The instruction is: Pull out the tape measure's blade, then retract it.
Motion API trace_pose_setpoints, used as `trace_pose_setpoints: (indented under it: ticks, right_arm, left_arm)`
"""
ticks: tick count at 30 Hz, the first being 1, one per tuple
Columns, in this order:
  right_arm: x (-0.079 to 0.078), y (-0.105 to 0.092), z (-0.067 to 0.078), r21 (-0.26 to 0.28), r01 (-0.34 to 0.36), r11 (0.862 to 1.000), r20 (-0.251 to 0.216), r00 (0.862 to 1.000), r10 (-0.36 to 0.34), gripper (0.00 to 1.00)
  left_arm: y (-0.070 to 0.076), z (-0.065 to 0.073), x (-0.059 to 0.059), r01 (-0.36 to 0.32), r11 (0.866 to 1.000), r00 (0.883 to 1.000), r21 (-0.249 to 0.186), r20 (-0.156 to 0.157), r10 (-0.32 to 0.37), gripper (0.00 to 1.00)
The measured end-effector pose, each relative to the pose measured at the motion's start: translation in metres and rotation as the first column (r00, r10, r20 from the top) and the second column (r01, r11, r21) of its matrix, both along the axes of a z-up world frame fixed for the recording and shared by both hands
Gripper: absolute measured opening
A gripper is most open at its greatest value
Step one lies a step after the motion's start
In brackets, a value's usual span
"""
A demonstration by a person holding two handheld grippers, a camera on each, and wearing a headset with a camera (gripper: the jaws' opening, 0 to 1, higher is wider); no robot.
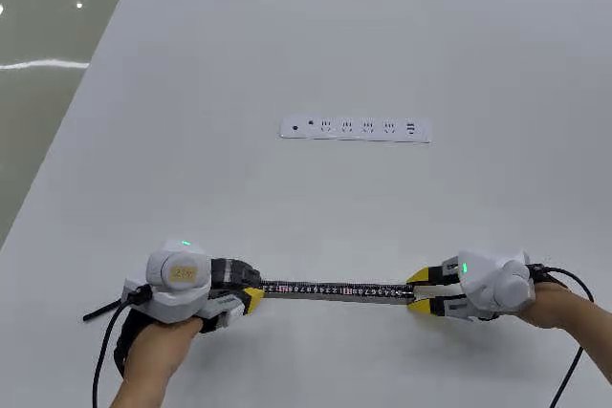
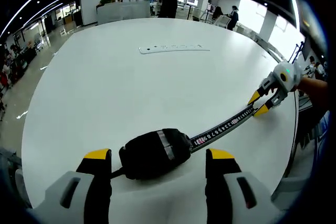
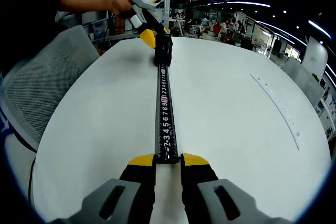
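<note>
The pull-out step is in hand, and by the look of it well along. The blade point(image 3: 166, 108) runs in a straight line flat along the white table point(image 1: 316, 45) from one gripper to the other, with its printed numbers facing up.

The right gripper point(image 3: 168, 160) has its jaws drawn almost together, pinching the free end of the blade edge to edge between the yellow tips. Straight ahead of those tips, at the far end of the strip, sits the black tape measure case point(image 3: 166, 52).

The left gripper point(image 2: 159, 154) brackets that case with its jaws spread wide. In the left gripper view a sliver of table shows on either side, so the jaws seem to stand around the case rather than clamp it.

A white power strip point(image 1: 355, 128) lies well beyond both grippers, out of the way.

Next comes the retract, I judge. It calls for the case to be kept steady while the right gripper brings the blade end back toward it in line — a controlled feed, not a sudden release, or the blade may whip and shove the loose case.
</note>
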State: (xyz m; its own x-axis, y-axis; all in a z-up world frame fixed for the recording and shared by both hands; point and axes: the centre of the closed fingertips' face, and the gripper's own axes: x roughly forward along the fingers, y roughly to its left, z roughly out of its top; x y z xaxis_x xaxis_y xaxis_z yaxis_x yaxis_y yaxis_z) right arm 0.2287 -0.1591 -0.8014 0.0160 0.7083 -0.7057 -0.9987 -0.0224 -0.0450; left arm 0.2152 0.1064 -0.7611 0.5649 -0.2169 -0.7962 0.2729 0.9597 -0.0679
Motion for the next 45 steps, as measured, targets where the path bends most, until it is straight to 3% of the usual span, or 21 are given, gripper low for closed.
trace_pose_setpoints:
  ticks: [7,26,37,45]
  right_arm:
    - [-0.002,0.0,-0.001,0.001,-0.022,1.0,-0.008,1.0,0.022,0.15]
    - [-0.002,0.0,-0.001,-0.023,-0.053,0.998,0.031,0.998,0.053,0.14]
    - [-0.002,0.0,-0.001,-0.025,-0.042,0.999,0.034,0.999,0.043,0.14]
    - [-0.002,0.0,0.0,-0.025,-0.034,0.999,0.036,0.999,0.034,0.15]
  left_arm:
    - [0.0,0.0,0.001,-0.004,1.0,1.0,0.0,0.004,0.004,0.69]
    - [-0.001,-0.004,0.003,-0.029,1.0,0.999,0.004,0.02,0.029,0.67]
    - [-0.001,-0.009,0.017,-0.095,0.995,0.994,0.02,0.055,0.094,0.68]
    - [-0.003,-0.01,0.02,-0.166,0.985,0.982,0.05,0.101,0.16,0.69]
